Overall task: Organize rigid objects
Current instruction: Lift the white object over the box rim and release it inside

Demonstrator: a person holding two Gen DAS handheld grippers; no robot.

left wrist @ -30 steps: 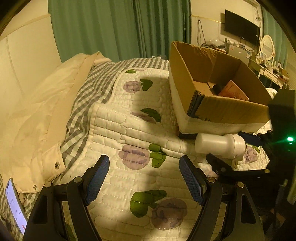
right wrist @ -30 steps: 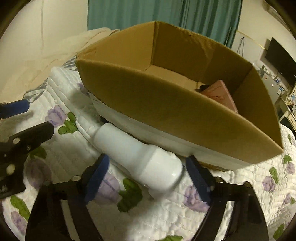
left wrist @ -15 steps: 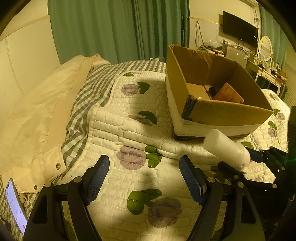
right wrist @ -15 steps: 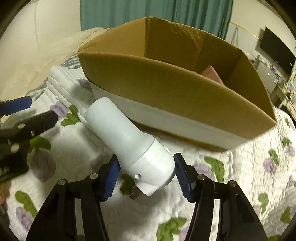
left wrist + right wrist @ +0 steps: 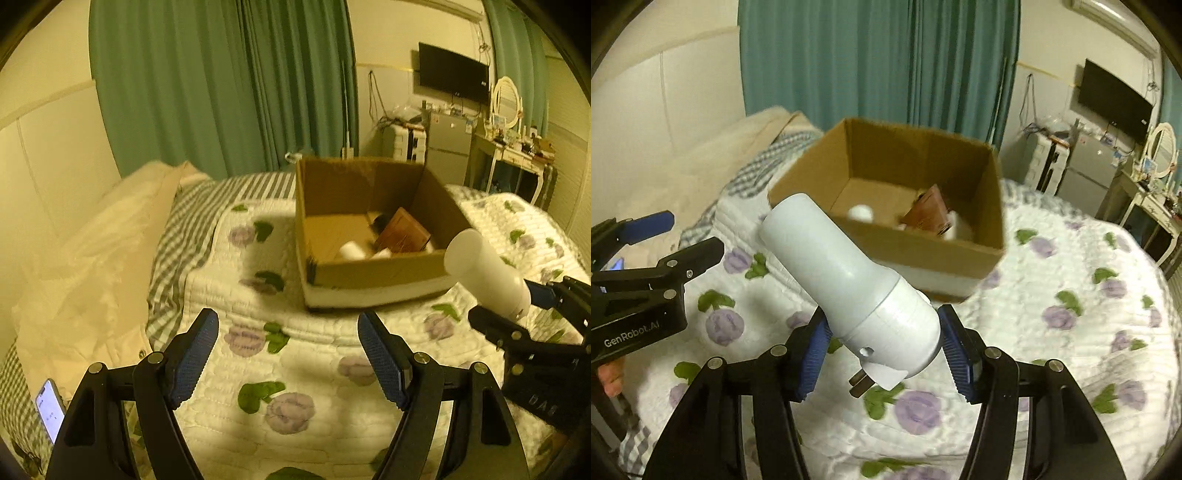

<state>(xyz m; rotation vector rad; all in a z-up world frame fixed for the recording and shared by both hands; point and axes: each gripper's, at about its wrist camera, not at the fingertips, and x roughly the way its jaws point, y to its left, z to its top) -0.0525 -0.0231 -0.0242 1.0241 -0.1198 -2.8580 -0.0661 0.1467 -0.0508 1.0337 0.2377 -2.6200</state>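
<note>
Nearest the right wrist camera, the right hand-held gripper (image 5: 882, 354) pinches a white plug-in device (image 5: 857, 284) by its wide end, blue pads pressed on both sides. Two metal plug prongs stick out of the device's near end, and its rounded body slants up and to the left, clear of the bed. The left hand-held gripper (image 5: 286, 356) hangs spread over the quilt with nothing between its pads. The floral quilt (image 5: 295, 354) covers the bed under both grippers. At the near left edge of the bed a phone (image 5: 50, 410) lies with its screen lit, beside a cream pillow (image 5: 92, 266). Farther back on the quilt sits an open cardboard box (image 5: 886, 254), just beyond the device's raised tip. Inside it a reddish-brown box (image 5: 402, 232) leans toward the right side, with a small white round object (image 5: 351, 251) to its left. Behind the bed hang green curtains (image 5: 221, 85), and at the far right a television (image 5: 454, 75) is mounted on the wall.
</note>
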